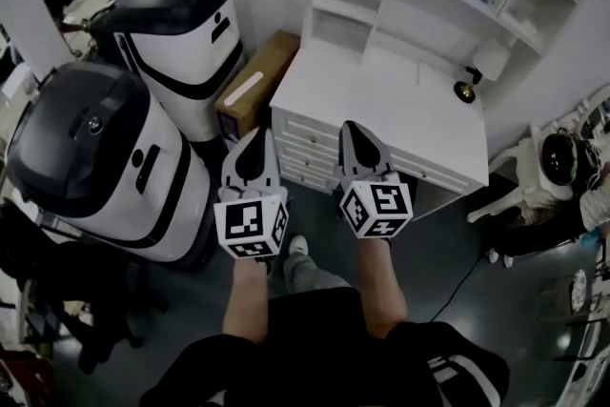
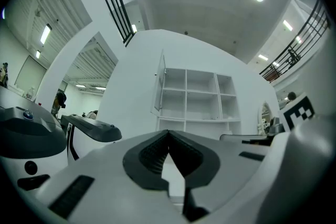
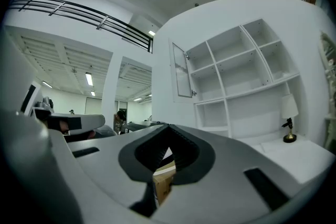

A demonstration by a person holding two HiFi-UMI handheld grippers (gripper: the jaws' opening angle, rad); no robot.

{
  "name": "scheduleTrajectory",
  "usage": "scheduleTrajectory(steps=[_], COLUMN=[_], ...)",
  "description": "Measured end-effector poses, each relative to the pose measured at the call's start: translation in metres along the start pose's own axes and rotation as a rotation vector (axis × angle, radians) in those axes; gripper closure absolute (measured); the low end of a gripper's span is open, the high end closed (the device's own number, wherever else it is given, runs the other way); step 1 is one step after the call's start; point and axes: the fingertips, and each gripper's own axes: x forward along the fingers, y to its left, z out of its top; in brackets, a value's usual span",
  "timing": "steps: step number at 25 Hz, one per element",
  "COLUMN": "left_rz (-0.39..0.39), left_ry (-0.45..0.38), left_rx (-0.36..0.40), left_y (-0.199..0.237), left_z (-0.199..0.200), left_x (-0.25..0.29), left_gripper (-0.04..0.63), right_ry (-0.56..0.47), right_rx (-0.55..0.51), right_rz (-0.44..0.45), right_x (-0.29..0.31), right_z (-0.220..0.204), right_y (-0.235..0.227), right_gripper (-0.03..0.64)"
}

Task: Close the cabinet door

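Cabinet door (image 3: 182,77) hangs open at the top-left corner of the shelves (image 3: 247,76), well apart from both grippers. Left to right: a bulky machine (image 1: 176,33) and a cardboard box (image 1: 255,81) crowd that side, so imo a wide swing could clip them. Left gripper (image 1: 257,143) and right gripper (image 1: 357,136) both have fingers pressed together, holding nothing, and the blunt tips might skid off the panel. The lamp (image 1: 469,89) on the desk (image 1: 381,100) could get bumped too.
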Motion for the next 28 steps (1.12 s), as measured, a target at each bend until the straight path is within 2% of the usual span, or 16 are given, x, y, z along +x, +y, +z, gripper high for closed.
scheduleTrajectory(steps=[6,18,24,28], left_rz=[-0.028,-0.032,-0.036,-0.036], left_ry=[-0.008,-0.04,-0.081,-0.09], left_rx=[0.026,0.124,0.123,0.126], left_y=[-0.008,-0.012,-0.009,-0.009], left_z=[0.006,0.036,0.038,0.036], left_x=[0.054,0.158,0.197,0.217], left_gripper=[0.583,0.583,0.583,0.583], right_ry=[-0.032,-0.134,-0.143,-0.165], right_rx=[0.019,0.099,0.019,0.005], right_rz=[-0.048,0.042,0.113,0.095], right_x=[0.035,0.137,0.17,0.177], right_z=[0.018,0.05,0.054,0.063], right_y=[-0.05,-0.094,-0.092,-0.1], right_gripper=[0.6,0.6,0.6,0.6])
